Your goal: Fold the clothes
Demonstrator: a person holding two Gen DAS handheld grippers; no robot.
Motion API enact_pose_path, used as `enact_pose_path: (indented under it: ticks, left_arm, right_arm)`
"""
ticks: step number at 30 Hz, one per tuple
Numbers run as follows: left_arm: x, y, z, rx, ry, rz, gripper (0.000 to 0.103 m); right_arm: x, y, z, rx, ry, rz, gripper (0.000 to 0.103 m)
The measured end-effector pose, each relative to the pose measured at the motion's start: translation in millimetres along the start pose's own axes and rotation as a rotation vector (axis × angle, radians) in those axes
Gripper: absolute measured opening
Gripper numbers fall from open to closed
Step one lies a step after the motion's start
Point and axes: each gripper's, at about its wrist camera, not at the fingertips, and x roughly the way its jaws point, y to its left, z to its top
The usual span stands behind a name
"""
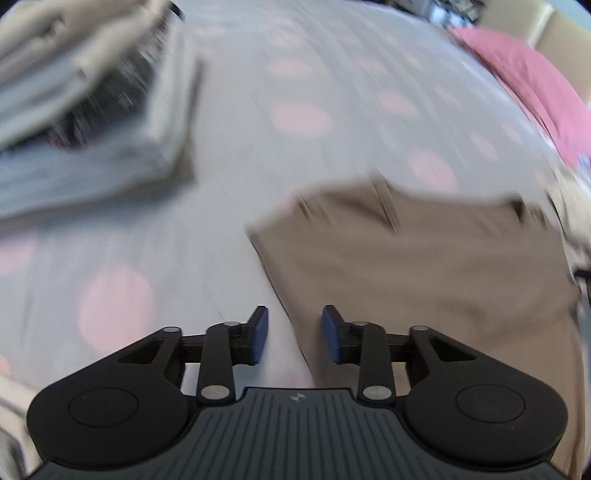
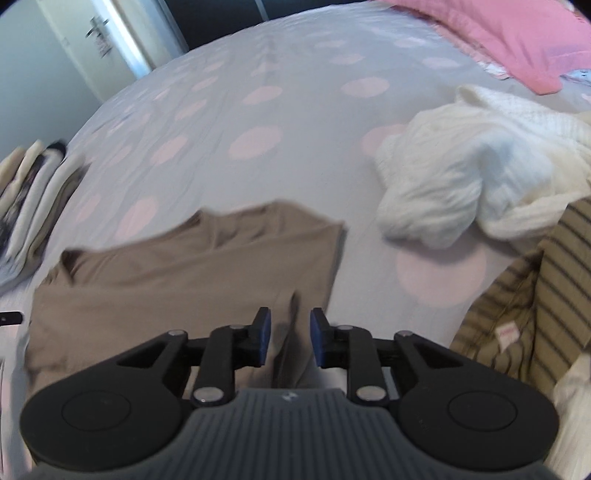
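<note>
A tan garment (image 1: 424, 258) lies folded flat on the bed, and it also shows in the right wrist view (image 2: 184, 266). My left gripper (image 1: 294, 334) hangs over its left edge, which runs beneath the gap between the blue pads. The jaws stand apart and nothing is pinched. My right gripper (image 2: 290, 338) is over the garment's near right part. A small raised crease of tan cloth runs between its separated pads without being pressed. The left wrist view is blurred.
A stack of folded clothes (image 1: 92, 129) sits to the left (image 2: 33, 199). A white knit sweater (image 2: 461, 177) and a striped garment (image 2: 535, 295) lie crumpled at the right. A pink pillow (image 2: 498, 33) is at the far edge of the pink-dotted grey bedsheet (image 2: 295, 92).
</note>
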Motion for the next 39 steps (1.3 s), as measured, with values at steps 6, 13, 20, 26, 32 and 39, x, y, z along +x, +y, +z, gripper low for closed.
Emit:
enact_pose_path:
  ticks: [6, 13, 20, 26, 32, 39]
  left_arm:
    - [15.3, -26.8, -27.7, 0.086, 0.099, 0.032, 0.025]
    - [1.6, -25.2, -32.7, 0.047, 0.114, 0.074, 0.025]
    - [-35.2, -36.3, -56.7, 0.037, 0.112, 0.071, 0.032]
    - [-64.3, -55.3, -100.9, 0.021, 0.153, 0.036, 0.038]
    - [-82.4, -65.3, -165.0, 0.031, 0.238, 0.046, 0.038]
    - [-94.7, -72.7, -217.8, 0.006, 0.289, 0.04, 0.038]
  right_arm:
    - [-2.3, 12.5, -17.2, -0.02, 0.034, -0.008, 0.029]
    - [0.2, 13.7, -24.1, -0.044, 0.078, -0.103, 0.029]
    - [-40.4, 28.7, -43.8, -0.104, 0.099, -0.089, 0.036]
    - [-73.6, 47.8, -92.3, -0.176, 0.177, -0.037, 0.037]
    - [-106.5, 47.7, -148.8, -0.171, 0.235, -0.01, 0.047]
    - [-135.0, 49.2, -198.0, -0.214, 0.268, -0.007, 0.055]
